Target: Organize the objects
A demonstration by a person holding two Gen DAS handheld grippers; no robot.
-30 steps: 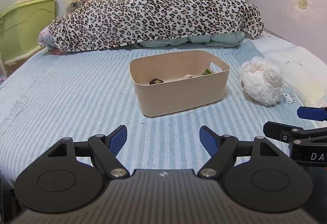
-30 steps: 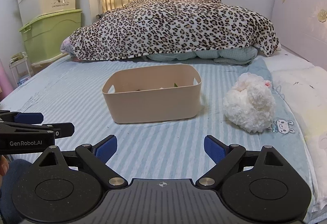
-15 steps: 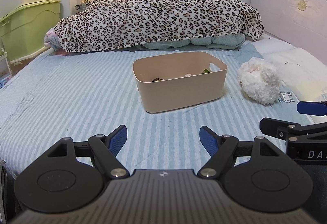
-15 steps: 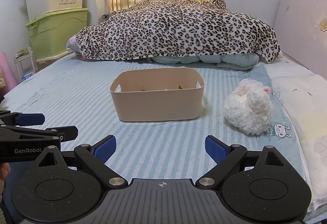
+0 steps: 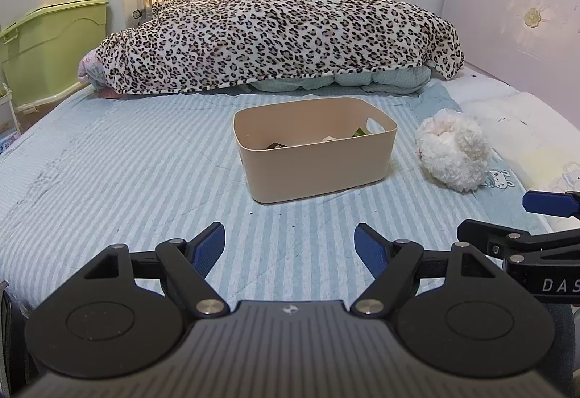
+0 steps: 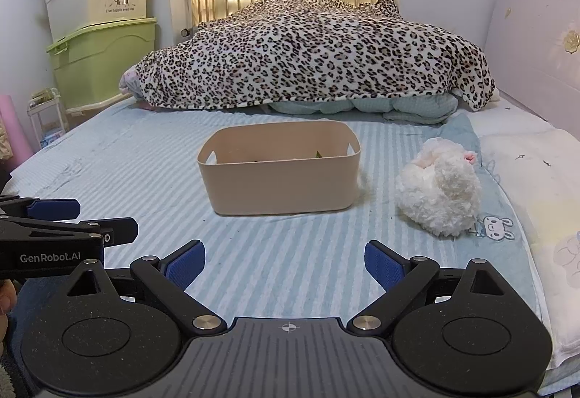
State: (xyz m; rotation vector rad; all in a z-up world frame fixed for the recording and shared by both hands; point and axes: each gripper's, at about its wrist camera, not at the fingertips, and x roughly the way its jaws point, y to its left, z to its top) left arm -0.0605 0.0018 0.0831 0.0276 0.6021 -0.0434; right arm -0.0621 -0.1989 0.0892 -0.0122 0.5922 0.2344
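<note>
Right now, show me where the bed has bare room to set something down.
Free: the striped sheet left of the beige bin, and the strip between the bin and both open tools. Tighter: the gap between bin and white plush toy. Behind, the leopard blanket fills the bed.

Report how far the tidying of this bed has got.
Done: a few small items already lie inside the beige bin. In hand: nothing; the left gripper and right gripper are both open and empty, short of the bin. Left: the white plush toy lies on the striped sheet beside the bin.
</note>
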